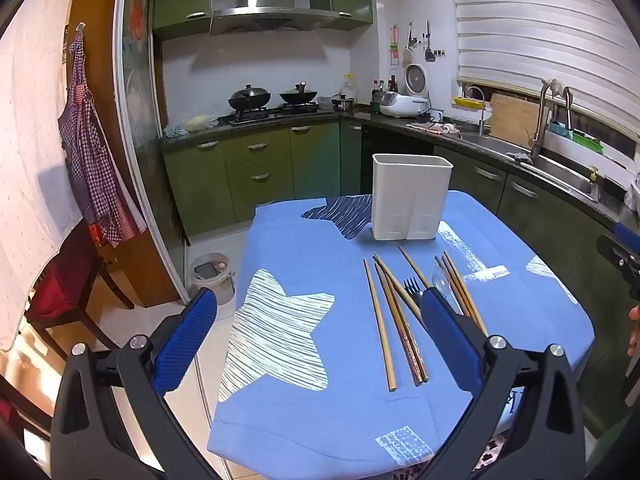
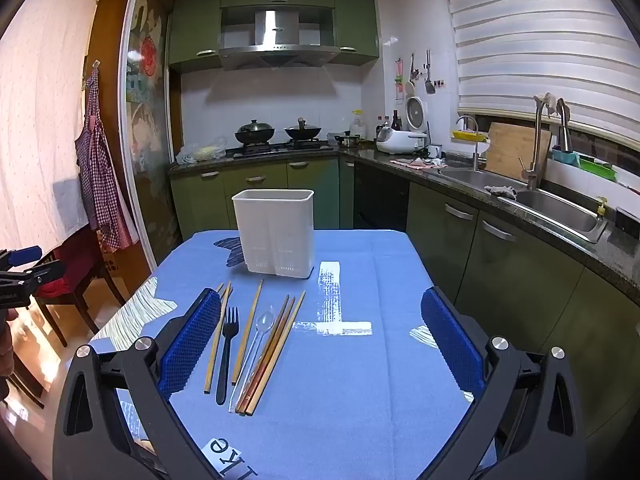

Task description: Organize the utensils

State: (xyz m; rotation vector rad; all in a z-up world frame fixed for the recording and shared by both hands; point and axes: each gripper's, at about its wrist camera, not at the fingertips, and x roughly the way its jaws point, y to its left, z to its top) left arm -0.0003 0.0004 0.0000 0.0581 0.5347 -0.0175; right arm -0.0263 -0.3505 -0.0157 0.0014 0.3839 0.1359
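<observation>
A white utensil holder [image 1: 410,200] [image 2: 275,232] stands upright at the far end of the blue-clothed table [image 1: 340,412] [image 2: 352,380]. Several wooden chopsticks [image 1: 380,324] [image 2: 248,332], a black plastic fork [image 1: 412,288] [image 2: 227,348] and a clear plastic spoon [image 1: 442,286] [image 2: 260,332] lie flat on the cloth in front of it. My left gripper [image 1: 320,300] is open and empty above the near left of the table; its right finger hides part of the fork and spoon. My right gripper [image 2: 320,304] is open and empty above the table, just right of the utensils.
A green kitchen counter with a sink [image 2: 556,208] runs along the right, close to the table edge. A stove with woks [image 2: 276,136] is at the back. A red chair [image 1: 64,288] and a bin [image 1: 212,274] stand on the floor at left.
</observation>
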